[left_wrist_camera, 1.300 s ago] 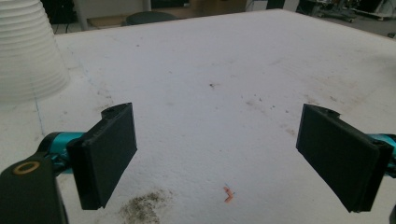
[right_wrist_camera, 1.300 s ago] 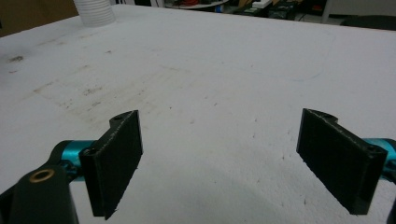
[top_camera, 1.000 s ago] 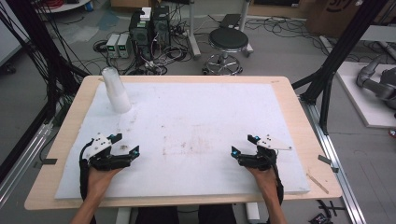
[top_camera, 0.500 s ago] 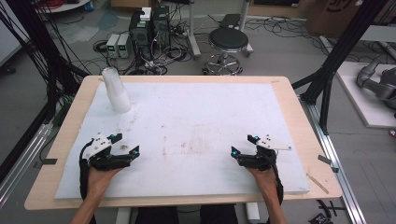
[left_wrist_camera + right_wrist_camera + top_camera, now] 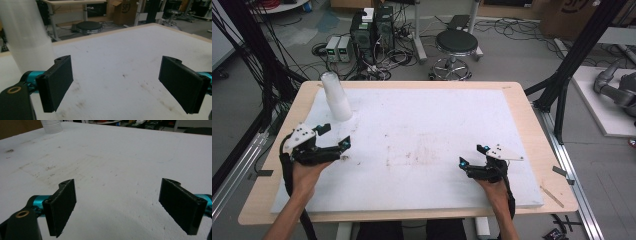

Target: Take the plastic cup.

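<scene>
Left claw [image 5: 333, 136] has just lifted off the worktop [image 5: 512, 95] and swung up toward the stack of clear plastic cups [image 5: 336, 96] at the far left corner of the white mat [image 5: 427, 125]; half a second back it was lower and nearer the person's edge, flat like the right one. Right claw [image 5: 473, 155] hasn't budged, parked on the mat at the near right, well apart from the cups. Both claws gape wide with nothing between the pads: the left gripper view has bare mat between the two black plates, with the cup stack [image 5: 26, 35] looming blurred just beyond and left of the left-hand pad [image 5: 56, 85], not yet between them. The right gripper view has the same empty gap, with the base of the cup stack [image 5: 51, 126] tiny at the top left, far off. Stack is upright, tilted slightly as seen from the high view, untouched. My read: reach phase has begun, left hand is going for the cups, grasp not made. It likely needs to shift left to centre the stack between the pads before closing; the stack is tall and light, so a nudge from the pad could tip it.
</scene>
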### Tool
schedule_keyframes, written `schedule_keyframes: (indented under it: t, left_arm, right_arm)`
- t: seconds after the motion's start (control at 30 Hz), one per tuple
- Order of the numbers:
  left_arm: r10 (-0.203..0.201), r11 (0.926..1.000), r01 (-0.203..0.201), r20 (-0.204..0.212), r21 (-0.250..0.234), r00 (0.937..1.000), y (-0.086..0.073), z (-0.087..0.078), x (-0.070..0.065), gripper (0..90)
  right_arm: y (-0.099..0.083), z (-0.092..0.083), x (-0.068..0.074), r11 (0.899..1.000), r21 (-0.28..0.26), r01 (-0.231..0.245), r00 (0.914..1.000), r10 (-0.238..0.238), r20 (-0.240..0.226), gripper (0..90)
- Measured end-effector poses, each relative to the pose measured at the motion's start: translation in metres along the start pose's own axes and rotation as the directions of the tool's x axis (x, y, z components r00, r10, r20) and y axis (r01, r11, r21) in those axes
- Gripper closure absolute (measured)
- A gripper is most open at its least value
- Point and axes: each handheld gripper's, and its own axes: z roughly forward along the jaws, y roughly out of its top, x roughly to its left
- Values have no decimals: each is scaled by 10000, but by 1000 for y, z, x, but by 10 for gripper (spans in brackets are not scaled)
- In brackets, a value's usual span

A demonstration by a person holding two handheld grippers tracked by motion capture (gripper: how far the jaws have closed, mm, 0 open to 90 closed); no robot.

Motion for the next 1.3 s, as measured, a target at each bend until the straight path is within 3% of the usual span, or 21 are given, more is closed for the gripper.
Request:
schedule_keyframes:
  t: [0.2, 0.43, 0.63, 1.03, 1.13, 1.3]
  left_arm:
    - [151, 9993, -166, -473, -324, 9988, 38, -2, 20, 121]
    - [154, 9996, -172, -748, -240, 9971, 74, 6, 44, 121]
    - [202, 9998, -203, -922, 5, 9955, 98, 21, 59, 121]
    - [-73, 9976, 176, -1503, 674, 9886, 133, 57, 89, 121]
    - [-170, 9949, 338, -1718, 955, 9850, 140, 69, 97, 121]
    - [-293, 9884, 538, -1695, 1421, 9851, 145, 84, 104, 121]
  right_arm:
    - [0, 0, 0, 10000, 24, -5, 10000, 5, -15, 144]
    - [0, 0, 0, 10000, 11, 48, 10000, -48, -10, 144]
    - [0, 0, 0, 10000, -25, 91, 10000, -91, 8, 144]
    - [0, 0, 0, 10000, -1, 40, 10000, -40, 11, 144]
    - [0, 0, 0, 10000, 2, 52, 10000, -52, 16, 144]
    - [0, 0, 0, 10000, 29, 38, 10000, -38, 43, 144]
